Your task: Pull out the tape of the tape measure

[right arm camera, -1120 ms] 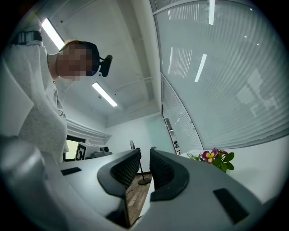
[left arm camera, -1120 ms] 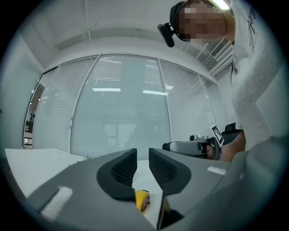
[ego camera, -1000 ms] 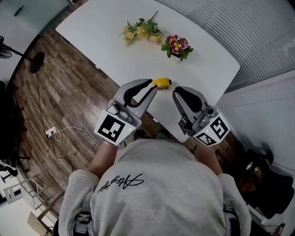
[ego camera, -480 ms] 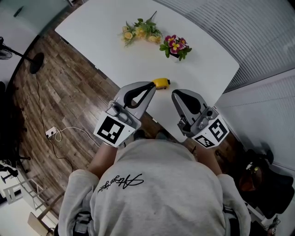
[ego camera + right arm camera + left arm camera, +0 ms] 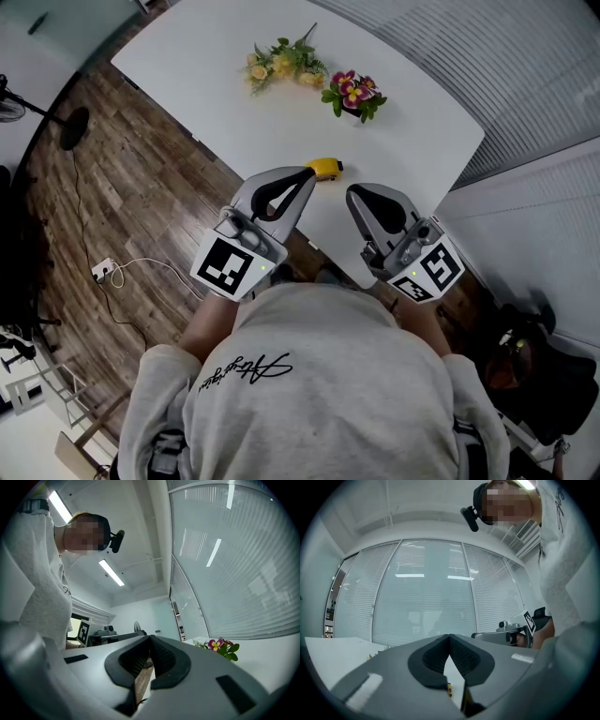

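Note:
A small yellow tape measure (image 5: 326, 169) lies on the white table (image 5: 216, 84) near its front edge. My left gripper (image 5: 308, 175) is shut with nothing in it, its tip just left of the tape measure and almost touching it. My right gripper (image 5: 353, 196) is also shut and empty, a little to the right of the tape measure and nearer to me. In the left gripper view the closed tips (image 5: 449, 636) point over the table, and a yellow sliver (image 5: 449, 691) shows below them. In the right gripper view the jaws (image 5: 150, 637) meet with nothing between them.
A spray of yellow flowers (image 5: 281, 64) and a bunch of pink flowers (image 5: 354, 94) lie at the far side of the table; the pink flowers (image 5: 221, 648) also show in the right gripper view. Wooden floor (image 5: 141, 178) lies left of the table, with a cable and socket (image 5: 105, 270).
Both grippers' jaws have closed fully. The right gripper has drifted slightly left toward the tape measure, which has not moved on the table.

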Demonstrator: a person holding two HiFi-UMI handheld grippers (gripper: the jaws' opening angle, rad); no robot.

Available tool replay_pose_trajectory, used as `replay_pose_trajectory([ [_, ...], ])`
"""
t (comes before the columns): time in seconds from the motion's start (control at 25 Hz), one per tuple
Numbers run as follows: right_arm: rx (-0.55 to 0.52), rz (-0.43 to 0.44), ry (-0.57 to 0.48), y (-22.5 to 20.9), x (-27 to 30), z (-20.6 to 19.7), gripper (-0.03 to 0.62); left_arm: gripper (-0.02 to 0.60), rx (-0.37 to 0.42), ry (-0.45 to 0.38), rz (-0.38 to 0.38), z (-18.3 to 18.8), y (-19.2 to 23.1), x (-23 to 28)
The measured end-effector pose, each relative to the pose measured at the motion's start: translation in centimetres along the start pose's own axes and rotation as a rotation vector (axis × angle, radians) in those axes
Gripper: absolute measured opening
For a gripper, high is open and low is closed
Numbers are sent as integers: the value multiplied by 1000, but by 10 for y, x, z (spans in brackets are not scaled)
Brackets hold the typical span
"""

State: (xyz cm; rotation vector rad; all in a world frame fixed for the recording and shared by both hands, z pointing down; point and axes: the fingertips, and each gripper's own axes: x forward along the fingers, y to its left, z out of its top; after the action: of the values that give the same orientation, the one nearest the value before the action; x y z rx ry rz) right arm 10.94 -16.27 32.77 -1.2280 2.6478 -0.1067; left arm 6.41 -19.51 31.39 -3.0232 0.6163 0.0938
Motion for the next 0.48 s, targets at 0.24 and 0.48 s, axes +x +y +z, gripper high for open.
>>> replay_pose_trajectory([
  [0.24, -16, -4, 1, -1, -3, 4, 2, 0, 2, -3, -2, 4, -2, 2],
  [0.48, -46, -11, -4, 1, -3, 7, 2, 0, 9, 2, -8, 4, -4, 2],
])
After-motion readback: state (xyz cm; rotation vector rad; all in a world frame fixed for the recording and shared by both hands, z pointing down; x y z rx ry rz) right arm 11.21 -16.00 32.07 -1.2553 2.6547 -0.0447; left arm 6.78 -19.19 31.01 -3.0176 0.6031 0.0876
